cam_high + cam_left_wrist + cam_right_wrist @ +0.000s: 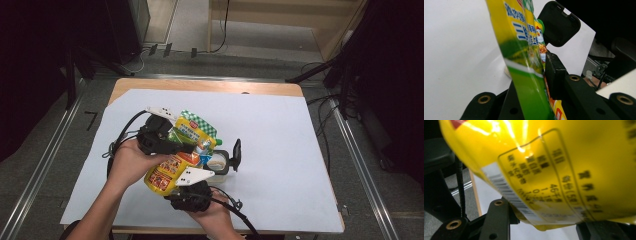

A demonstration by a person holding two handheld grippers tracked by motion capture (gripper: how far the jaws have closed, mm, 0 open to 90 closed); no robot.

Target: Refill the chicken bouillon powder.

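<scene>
A yellow and green printed pouch [192, 131] hangs tilted over the table between both grippers. My left gripper [180, 145] comes in from the left and is shut on the pouch's upper half; in the left gripper view the pouch [524, 62] runs up between the jaws and the right fingertip [552, 72] presses on it. My right gripper [182, 181] reaches in from the near side and is shut on the pouch's fat yellow bottom [564, 170]. Just right of the pouch stands a small black container [221, 164] with something white inside, its hinged lid [236, 152] raised.
A white sheet [280, 150] covers the wooden table [200, 85], whose far edge shows bare. Cables trail from both grippers across the near left. Metal rails [40, 165] run along the floor on both sides, and dark stands flank the table.
</scene>
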